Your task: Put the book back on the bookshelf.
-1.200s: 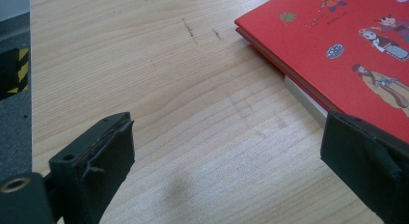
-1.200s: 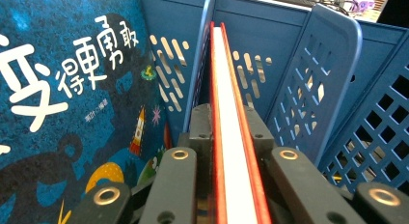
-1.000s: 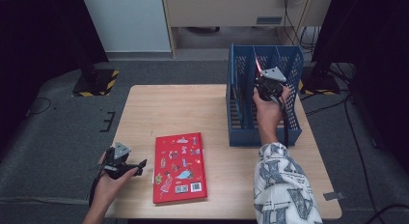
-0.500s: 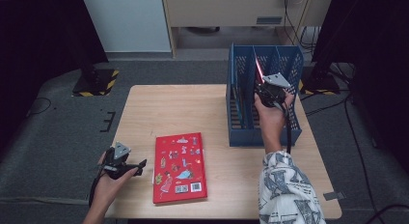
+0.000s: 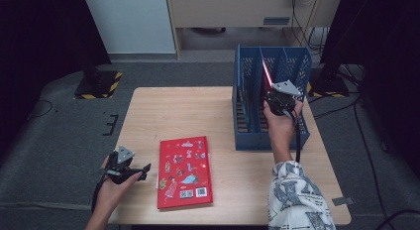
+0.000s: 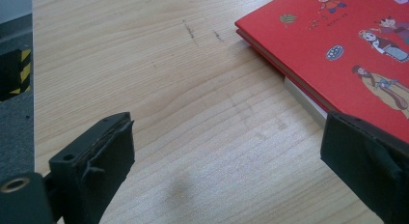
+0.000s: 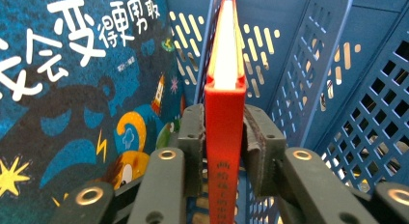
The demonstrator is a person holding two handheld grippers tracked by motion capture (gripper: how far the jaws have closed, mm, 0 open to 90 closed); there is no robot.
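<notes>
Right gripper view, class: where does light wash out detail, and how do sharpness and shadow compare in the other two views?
Right gripper view: the red book's page edges glare almost white between the right hand-held gripper's pads. Left gripper view: wood grain crisp, a soft shadow on the table, near jaws blurred. High view: the table evenly lit, surroundings dark.
</notes>
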